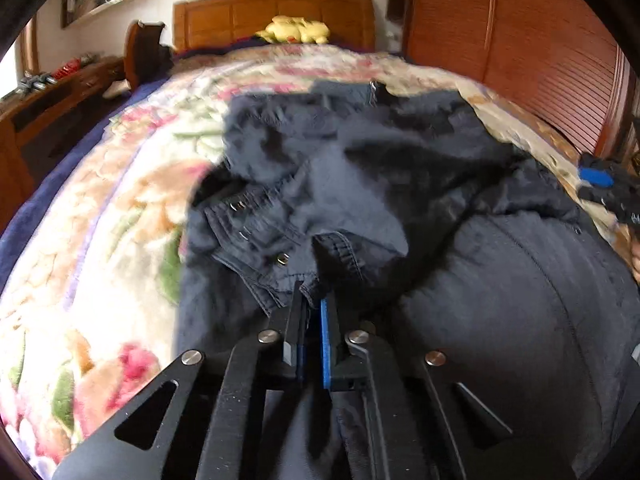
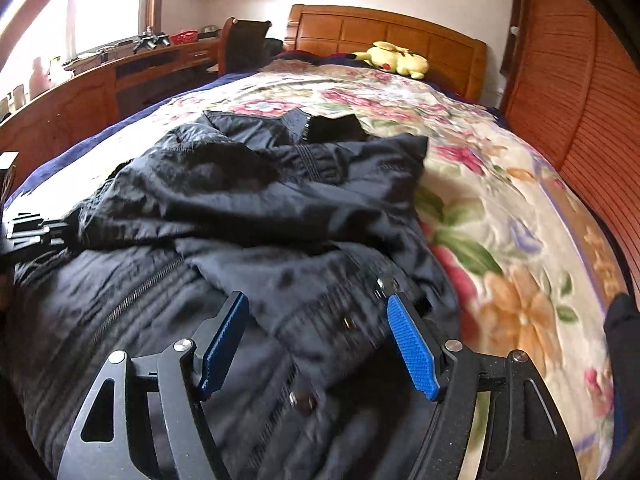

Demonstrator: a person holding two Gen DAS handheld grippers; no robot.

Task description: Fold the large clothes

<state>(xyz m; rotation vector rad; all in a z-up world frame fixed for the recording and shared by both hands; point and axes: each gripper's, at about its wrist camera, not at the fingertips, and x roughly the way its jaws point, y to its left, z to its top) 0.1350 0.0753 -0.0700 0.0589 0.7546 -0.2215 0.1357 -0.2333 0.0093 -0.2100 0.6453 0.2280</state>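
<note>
A large dark navy jacket [image 1: 400,184] lies crumpled on the flowered blanket [image 1: 100,200] of a bed. My left gripper [image 1: 313,296] is shut on a stitched fold of the jacket near a row of metal snaps [image 1: 283,258]. In the right wrist view the same jacket [image 2: 248,216] shows its zipper [image 2: 136,296] and snaps. My right gripper [image 2: 316,304] hovers open just above the jacket's front, blue pads [image 2: 412,344] wide apart, nothing between them. The right gripper also shows at the right edge of the left wrist view [image 1: 604,188].
A yellow plush toy [image 2: 394,58] rests by the wooden headboard [image 2: 384,36]. A slatted wooden wardrobe [image 2: 568,100] runs along the bed's right side. A wooden desk [image 2: 120,76] and chair [image 2: 244,46] stand to the left under a window.
</note>
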